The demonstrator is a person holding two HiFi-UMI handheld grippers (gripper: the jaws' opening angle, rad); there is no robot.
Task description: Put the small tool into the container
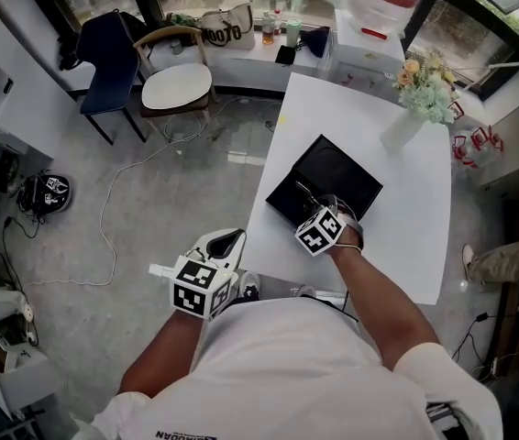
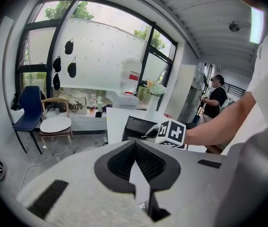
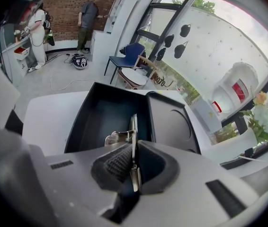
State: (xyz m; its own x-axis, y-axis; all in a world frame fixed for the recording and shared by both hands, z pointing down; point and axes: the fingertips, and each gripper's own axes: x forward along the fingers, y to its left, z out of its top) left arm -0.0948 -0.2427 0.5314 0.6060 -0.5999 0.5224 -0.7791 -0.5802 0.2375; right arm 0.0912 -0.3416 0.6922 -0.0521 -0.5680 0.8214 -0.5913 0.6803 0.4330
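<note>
A black container (image 1: 342, 177) lies open on the white table (image 1: 369, 108). In the right gripper view it shows a deep compartment (image 3: 103, 115) and, to its right, a flat half with a round recess (image 3: 172, 122). My right gripper (image 3: 133, 148) is shut on the small tool (image 3: 133, 126), a thin metal piece that sticks out past the jaws over the deep compartment. The head view shows this gripper (image 1: 313, 202) over the container's near edge. My left gripper (image 1: 227, 239) hangs off the table's left side, above the floor, shut with nothing in it (image 2: 135, 145).
A vase of flowers (image 1: 423, 94) stands at the table's far right corner. A white-seated chair (image 1: 177, 85) and a blue chair (image 1: 108, 62) stand on the floor to the left, with a white cable (image 1: 113, 209) trailing there. A person's leg (image 1: 507, 259) shows at the right.
</note>
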